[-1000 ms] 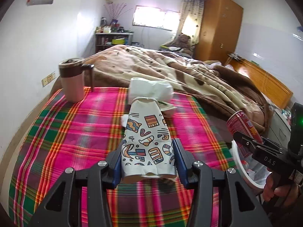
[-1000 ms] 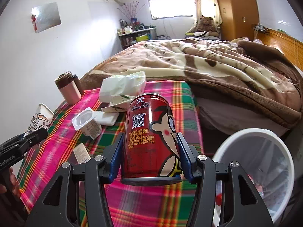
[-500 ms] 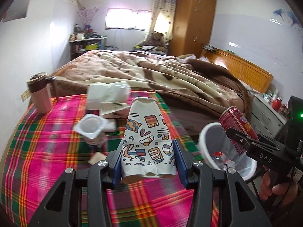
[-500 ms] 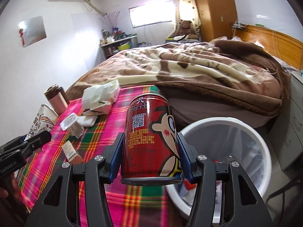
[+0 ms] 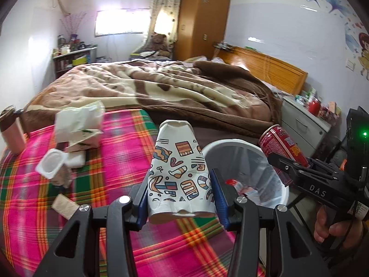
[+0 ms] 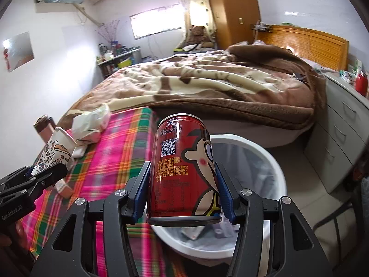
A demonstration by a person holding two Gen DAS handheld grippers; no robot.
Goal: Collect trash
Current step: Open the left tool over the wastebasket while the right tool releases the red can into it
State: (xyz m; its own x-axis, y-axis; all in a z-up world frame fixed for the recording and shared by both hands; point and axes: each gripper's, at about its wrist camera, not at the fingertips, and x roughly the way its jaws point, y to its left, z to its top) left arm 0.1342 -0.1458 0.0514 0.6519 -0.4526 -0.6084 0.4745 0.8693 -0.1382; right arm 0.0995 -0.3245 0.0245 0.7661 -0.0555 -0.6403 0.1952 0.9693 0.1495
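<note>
My left gripper (image 5: 180,198) is shut on a crushed paper cup (image 5: 180,170) printed with coloured doodles, held over the edge of the plaid cloth (image 5: 115,161). My right gripper (image 6: 183,194) is shut on a red drink can (image 6: 182,166) with a cartoon face, and the can hangs over the near rim of the white trash bin (image 6: 272,161). The bin (image 5: 244,168), lined with a clear bag, holds some wrappers and stands just right of the cup. In the left wrist view the right gripper (image 5: 293,161) and its can (image 5: 281,145) show at the bin's far side.
On the plaid cloth lie a white yogurt cup (image 5: 50,164), a small beige packet (image 5: 64,205), crumpled white bags (image 5: 78,122) and a pink mug with a brown lid (image 5: 11,129). A bed with a brown blanket (image 5: 161,92) lies behind; white drawers (image 6: 341,133) stand right of the bin.
Both grippers have swung right, away from the cloth toward the bin, each still holding its item. The bin has come into full view under the can and beside the cup.
</note>
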